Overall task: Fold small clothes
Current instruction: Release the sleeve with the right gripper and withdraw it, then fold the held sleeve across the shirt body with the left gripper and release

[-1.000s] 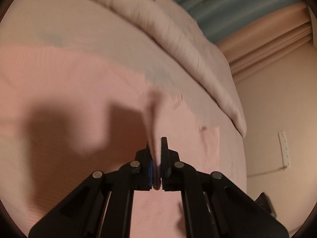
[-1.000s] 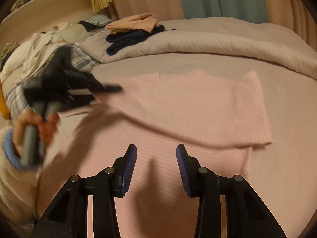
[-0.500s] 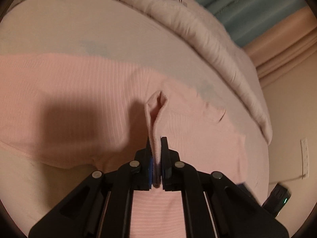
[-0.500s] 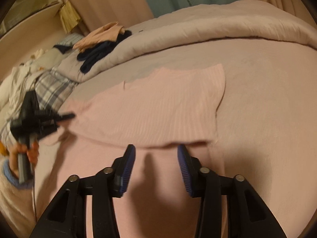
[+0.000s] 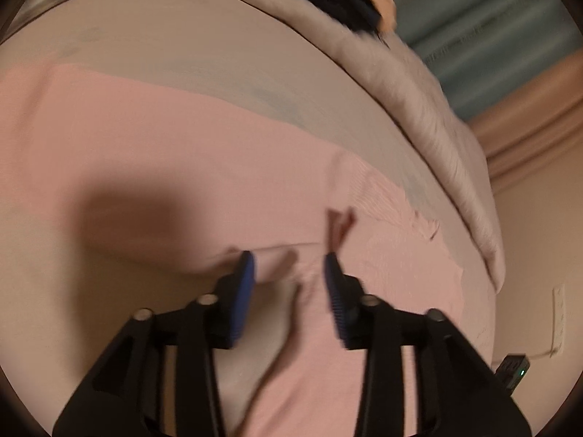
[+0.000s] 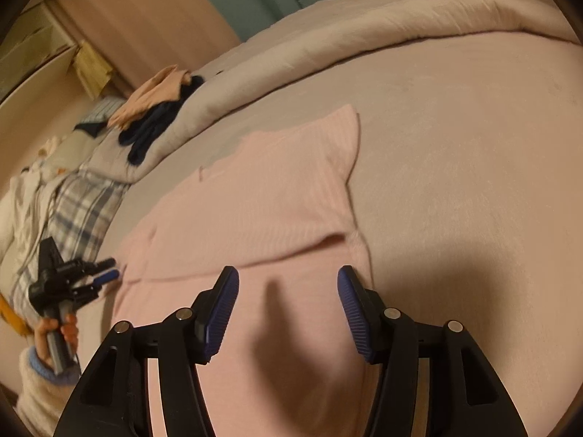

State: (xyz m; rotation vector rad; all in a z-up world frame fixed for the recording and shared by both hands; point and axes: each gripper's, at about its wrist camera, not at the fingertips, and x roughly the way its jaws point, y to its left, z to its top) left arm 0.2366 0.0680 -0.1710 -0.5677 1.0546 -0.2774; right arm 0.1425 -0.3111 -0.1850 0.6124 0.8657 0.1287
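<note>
A pink ribbed garment (image 6: 277,200) lies spread on the bed, with its upper part folded down over the lower part. It also shows in the left wrist view (image 5: 164,167). My left gripper (image 5: 289,269) is open and empty just above the garment's folded edge; from the right wrist view it (image 6: 105,269) sits at the garment's left edge. My right gripper (image 6: 288,284) is open and empty, hovering over the lower part of the garment.
The bed sheet (image 6: 473,145) extends right of the garment. A rolled duvet (image 6: 400,11) lies along the back. Dark and peach clothes (image 6: 156,116) sit on it, and a plaid cloth pile (image 6: 76,204) lies left. Curtains (image 5: 492,36) hang behind.
My left gripper has opened and let go of the pinched pink fabric, which now lies flat. My right gripper has stayed open and shifted slightly over the garment.
</note>
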